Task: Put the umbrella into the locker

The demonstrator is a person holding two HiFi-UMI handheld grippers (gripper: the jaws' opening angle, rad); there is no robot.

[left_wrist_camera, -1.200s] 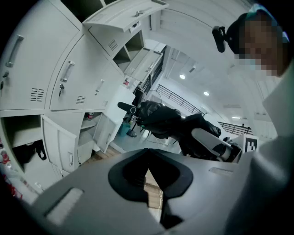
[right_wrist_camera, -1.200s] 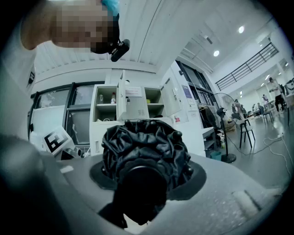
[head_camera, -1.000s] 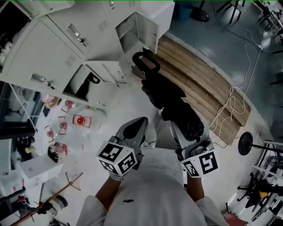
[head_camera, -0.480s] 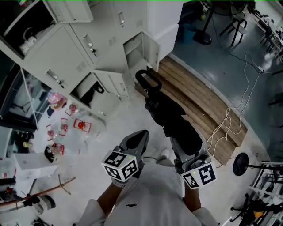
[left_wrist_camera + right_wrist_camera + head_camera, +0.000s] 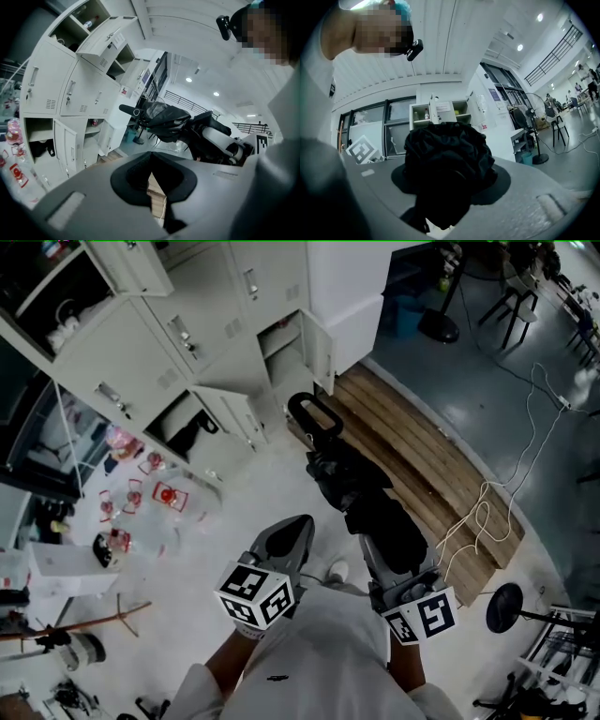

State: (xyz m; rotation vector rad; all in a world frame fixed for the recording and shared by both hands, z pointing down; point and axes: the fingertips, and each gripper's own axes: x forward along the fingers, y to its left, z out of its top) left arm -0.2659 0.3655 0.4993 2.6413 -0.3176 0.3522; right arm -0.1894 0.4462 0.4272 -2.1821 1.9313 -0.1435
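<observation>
1. Status: the right gripper [image 5: 384, 563] has its fingers clamped on the folded black umbrella [image 5: 361, 493] at the fabric end. In the right gripper view the bunched black cloth fills the space between the fingers.
2. The left gripper [image 5: 302, 524] has its fingers drawn narrow and nearly together. Nothing is between them, and it hangs beside the umbrella without touching it.
3. Location of the task item: the umbrella is held in the air over the floor and the edge of the wooden platform [image 5: 422, 465]. Its looped handle [image 5: 314, 415] leads toward the lockers and is near the open locker [image 5: 281, 357], but not yet inside it.
4. Step in hand, as judged: carry and line up for insertion.
   - Keep the handle aimed at the opening and well away from the open door [image 5: 321, 348].
   - Feed the umbrella in handle first along its own length. It looks long, so it may need tilting to fit.
   - Maintain the grip until the far end rests on something; loose fabric can slip.
   - The free left gripper may steady the door or the shaft.
5. Containers:
   - Target locker: the lower space looks empty. The left gripper view shows a small red-topped item on its upper shelf.
   - A second open locker [image 5: 178, 427], lower left, holds a dark object [image 5: 192, 434] that cannot be identified.
   - The remaining doors are closed.
</observation>
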